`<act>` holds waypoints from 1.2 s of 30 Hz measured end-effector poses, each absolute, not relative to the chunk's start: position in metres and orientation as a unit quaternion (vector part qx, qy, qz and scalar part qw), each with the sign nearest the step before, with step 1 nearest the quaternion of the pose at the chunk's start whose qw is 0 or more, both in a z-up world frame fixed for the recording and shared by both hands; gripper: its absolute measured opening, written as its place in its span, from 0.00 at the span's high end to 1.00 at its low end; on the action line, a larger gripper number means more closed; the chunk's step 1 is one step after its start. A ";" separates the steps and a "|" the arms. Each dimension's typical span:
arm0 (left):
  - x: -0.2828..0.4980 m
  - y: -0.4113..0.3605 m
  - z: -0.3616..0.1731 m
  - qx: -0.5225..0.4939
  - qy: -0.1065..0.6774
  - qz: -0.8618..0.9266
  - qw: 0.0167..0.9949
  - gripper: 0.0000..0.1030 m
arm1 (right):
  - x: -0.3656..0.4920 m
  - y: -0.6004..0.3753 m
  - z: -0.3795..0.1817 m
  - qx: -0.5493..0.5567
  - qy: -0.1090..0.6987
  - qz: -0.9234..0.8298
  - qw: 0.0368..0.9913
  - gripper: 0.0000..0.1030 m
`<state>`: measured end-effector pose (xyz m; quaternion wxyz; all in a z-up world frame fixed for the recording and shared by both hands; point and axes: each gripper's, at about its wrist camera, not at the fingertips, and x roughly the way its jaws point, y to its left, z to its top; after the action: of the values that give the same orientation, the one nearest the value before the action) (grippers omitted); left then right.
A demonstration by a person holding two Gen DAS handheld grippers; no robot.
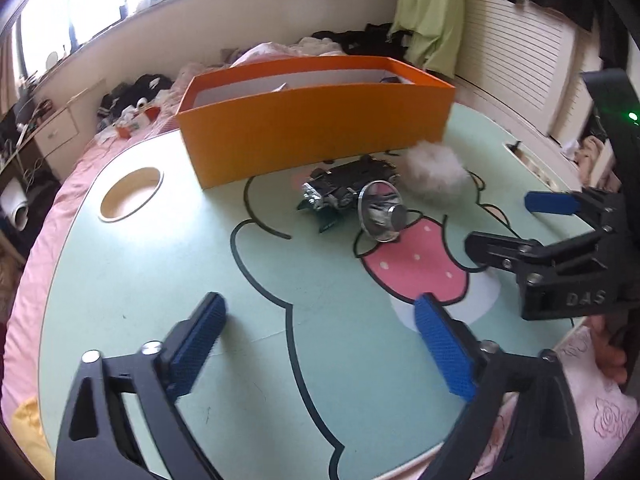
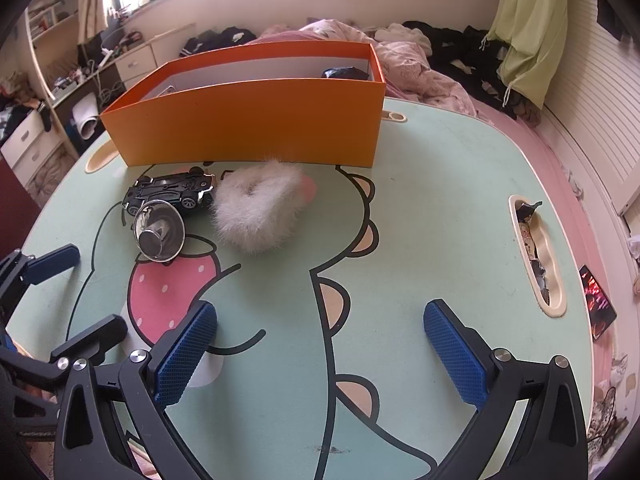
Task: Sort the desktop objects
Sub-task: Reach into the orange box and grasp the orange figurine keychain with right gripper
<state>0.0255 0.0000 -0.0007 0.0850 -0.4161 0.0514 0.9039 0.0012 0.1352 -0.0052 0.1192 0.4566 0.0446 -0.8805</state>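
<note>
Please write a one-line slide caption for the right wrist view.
Open right gripper over the table; toy car, suction cup and fur scrunchie lie before the orange box.

Bare green tabletop (image 2: 440, 208) open on the near side, orange box (image 2: 256, 120) walling the far edge, toy car (image 2: 172, 194), silver suction cup (image 2: 158, 230) and white fluffy scrunchie (image 2: 260, 210) clustered just before it

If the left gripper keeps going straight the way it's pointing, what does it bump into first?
Probably the table itself. The left gripper is open and empty, tilted down at bare tabletop. The shiny round cup and toy car lie farther ahead and a bit to the right, though depth is hard to judge.
</note>
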 end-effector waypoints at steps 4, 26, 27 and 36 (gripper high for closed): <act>0.029 0.001 -0.005 -0.402 0.046 0.911 0.079 0.00 | 0.002 0.137 -0.005 0.456 0.045 -0.881 0.119 0.00; 0.037 -0.002 -0.003 -0.386 0.043 0.917 0.086 0.00 | -0.127 0.110 0.090 0.526 -0.087 -0.798 0.281 0.71; 0.037 -0.003 -0.003 -0.386 0.043 0.918 0.086 0.00 | -0.138 0.100 0.080 0.547 -0.087 -0.785 0.279 0.74; 0.037 -0.005 -0.003 -0.383 0.041 0.919 0.089 0.00 | -0.176 0.054 0.039 0.595 0.045 -0.785 0.168 0.61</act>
<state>0.0372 -0.0048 -0.0030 0.0891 -0.3825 0.0407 0.9187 -0.1759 0.0539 0.0385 0.1677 0.5949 0.0451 -0.7848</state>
